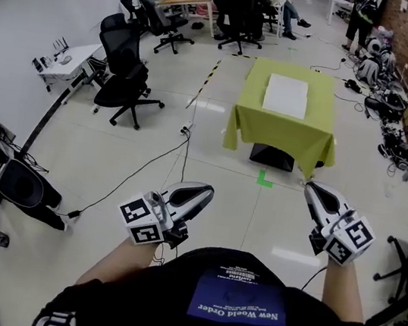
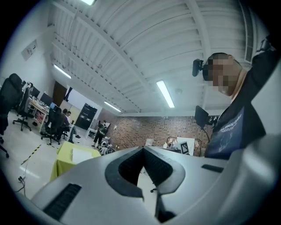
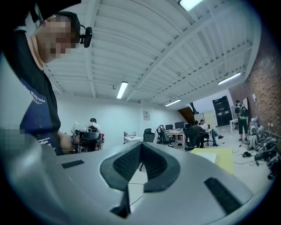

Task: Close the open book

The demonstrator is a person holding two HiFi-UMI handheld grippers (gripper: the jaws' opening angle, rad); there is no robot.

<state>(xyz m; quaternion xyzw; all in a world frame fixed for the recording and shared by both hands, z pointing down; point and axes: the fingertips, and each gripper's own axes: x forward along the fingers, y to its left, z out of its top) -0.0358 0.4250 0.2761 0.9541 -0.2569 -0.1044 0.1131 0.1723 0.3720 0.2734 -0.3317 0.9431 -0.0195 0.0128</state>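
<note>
Across the floor at twelve o'clock, the open book lies on the green-draped bench. Office chairs at ten, cable between. Left hand-held gripper and right hand-held gripper both closed, empty.

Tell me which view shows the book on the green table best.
Head view: the book lies whole and unblocked on the green-clothed table, seen from above. Left gripper view shows the book small and low-angle; right gripper view, only a pale sliver at the right.
</note>
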